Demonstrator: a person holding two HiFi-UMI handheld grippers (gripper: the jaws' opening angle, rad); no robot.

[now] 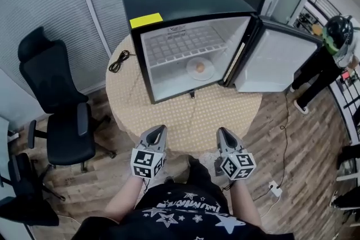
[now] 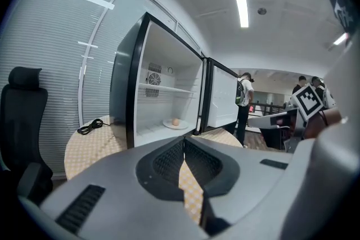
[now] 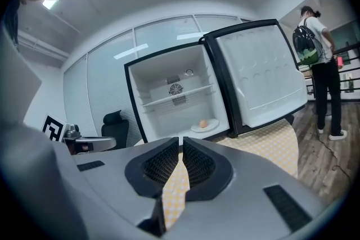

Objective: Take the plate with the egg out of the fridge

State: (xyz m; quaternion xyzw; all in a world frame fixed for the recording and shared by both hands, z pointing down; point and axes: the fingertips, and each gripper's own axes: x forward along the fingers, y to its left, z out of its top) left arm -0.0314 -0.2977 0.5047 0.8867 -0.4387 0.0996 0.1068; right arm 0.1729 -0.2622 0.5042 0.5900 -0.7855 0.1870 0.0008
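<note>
Fridge (image 1: 180, 0) open on the table (image 1: 185, 115); plate (image 1: 209, 73) with egg (image 1: 199, 67) sits on its floor. Left gripper (image 1: 160, 128) and right gripper (image 1: 220, 131) hover over the table's near edge, both jaws pressed together, holding nothing.

Glossy black fridge (image 1: 185, 0) with smooth white plastic lining, matt checked tablecloth (image 1: 185, 121), wood-plank floor (image 1: 107, 174)
</note>
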